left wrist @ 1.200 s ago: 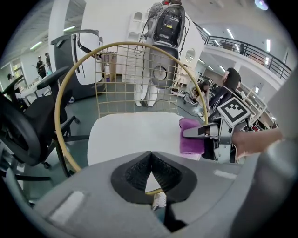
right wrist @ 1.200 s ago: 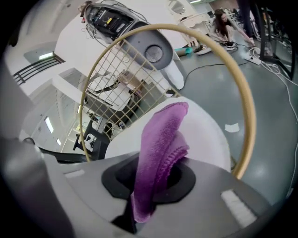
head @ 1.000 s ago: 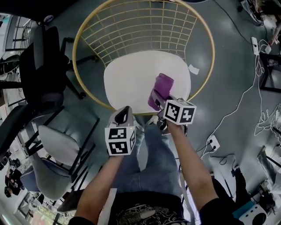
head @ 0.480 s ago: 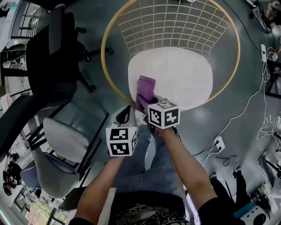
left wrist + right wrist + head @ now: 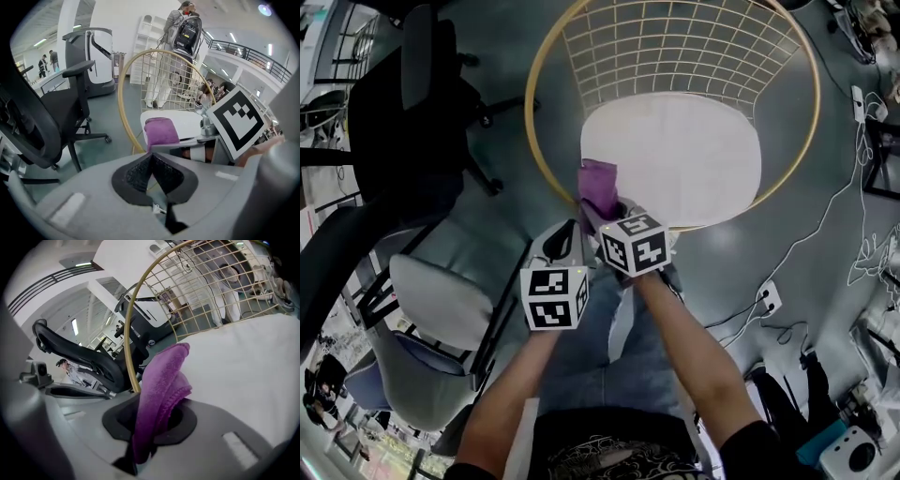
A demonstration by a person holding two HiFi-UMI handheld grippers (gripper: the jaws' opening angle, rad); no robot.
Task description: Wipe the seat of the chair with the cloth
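Your right gripper (image 5: pixel 154 420) is pinching one end of the purple cloth (image 5: pixel 164 378). The rest of it stands up in a bunched fold over the near-left edge of the white seat (image 5: pixel 675 155), just beside the gold rim (image 5: pixel 120 101). I can't tell whether the cloth is pressing on the cushion. My main worry is that rim: if you sweep further left, the fold could catch on the wire or slide off the edge, and the cloth may pull out of the pinch. Bunched like this, it probably wipes only a narrow strip, and pushing down hard could drag the gripper itself across the fabric. Your left gripper (image 5: pixel 151 171) is pressed together on nothing and sits near the right one, so they could knock together.
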